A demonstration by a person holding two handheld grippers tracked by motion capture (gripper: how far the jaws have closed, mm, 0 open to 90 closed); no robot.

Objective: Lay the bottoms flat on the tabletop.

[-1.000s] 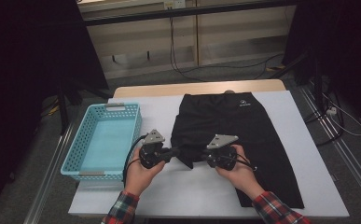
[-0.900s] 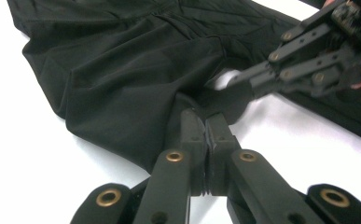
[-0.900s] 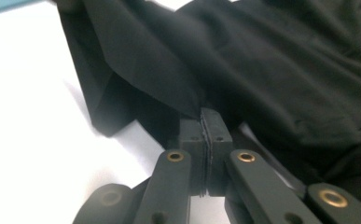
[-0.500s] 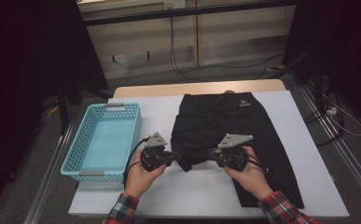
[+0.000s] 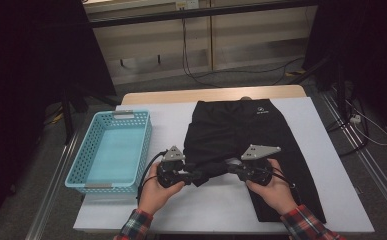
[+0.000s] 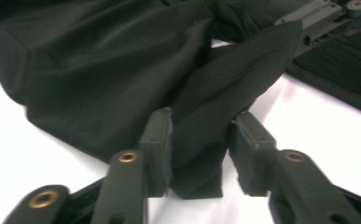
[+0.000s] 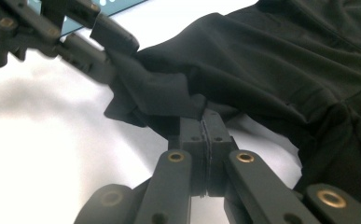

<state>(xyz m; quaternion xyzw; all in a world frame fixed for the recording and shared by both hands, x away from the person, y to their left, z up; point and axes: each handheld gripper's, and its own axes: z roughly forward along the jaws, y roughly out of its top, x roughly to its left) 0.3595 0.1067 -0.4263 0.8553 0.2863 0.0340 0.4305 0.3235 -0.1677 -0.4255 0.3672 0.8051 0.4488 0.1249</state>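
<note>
Black shorts (image 5: 253,132) lie spread on the worktop (image 5: 331,165), right of the basket (image 5: 112,150) near its left edge. The left gripper (image 6: 199,149) has just been opening; its jaws stand partly apart with a hem fold loose between them. The right gripper (image 7: 205,128) jaws are clamped tight on the hem near the front edge.

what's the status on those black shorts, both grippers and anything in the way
Left gripper just opened, cloth loose between jaws. Right gripper shut on black shorts hem. Blue basket left, clear.
</note>
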